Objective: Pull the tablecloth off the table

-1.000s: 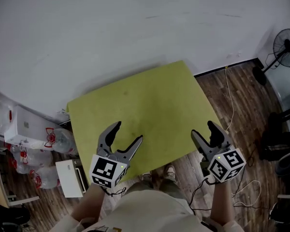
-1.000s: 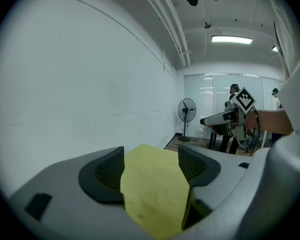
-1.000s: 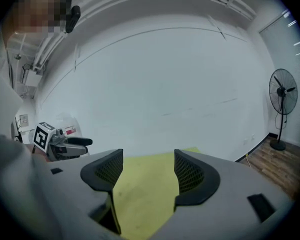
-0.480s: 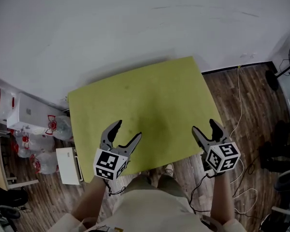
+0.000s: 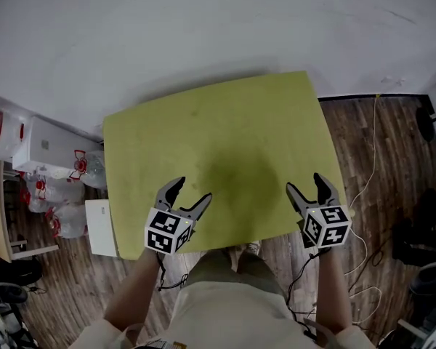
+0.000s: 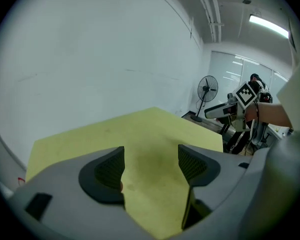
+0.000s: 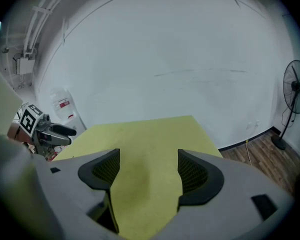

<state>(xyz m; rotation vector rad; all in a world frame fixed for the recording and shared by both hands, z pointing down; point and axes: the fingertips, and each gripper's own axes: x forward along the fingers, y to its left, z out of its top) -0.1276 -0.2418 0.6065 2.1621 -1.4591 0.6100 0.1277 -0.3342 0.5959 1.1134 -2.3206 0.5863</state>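
Observation:
A yellow-green tablecloth [image 5: 218, 144] covers the whole square table against the white wall. My left gripper [image 5: 192, 190] hovers over the cloth's near-left part, jaws open and nothing between them. My right gripper [image 5: 304, 182] hangs over the near-right corner, also open and empty. In the left gripper view the left gripper [image 6: 151, 156] frames bare tablecloth [image 6: 140, 131], with the right gripper [image 6: 225, 109] off to the right. In the right gripper view the right gripper [image 7: 146, 164] looks along the tablecloth [image 7: 145, 131], with the left gripper [image 7: 50, 131] at the left.
Water jugs and a white box [image 5: 40, 173] crowd the floor left of the table, beside a small white stand [image 5: 102, 227]. A cable [image 5: 367, 173] trails over the wood floor on the right. A standing fan [image 7: 296, 91] is at the far right.
Both grippers have sunk closer to the cloth's near edge. The right jaws stand a little wider. The head view has swung, so the table sits more central.

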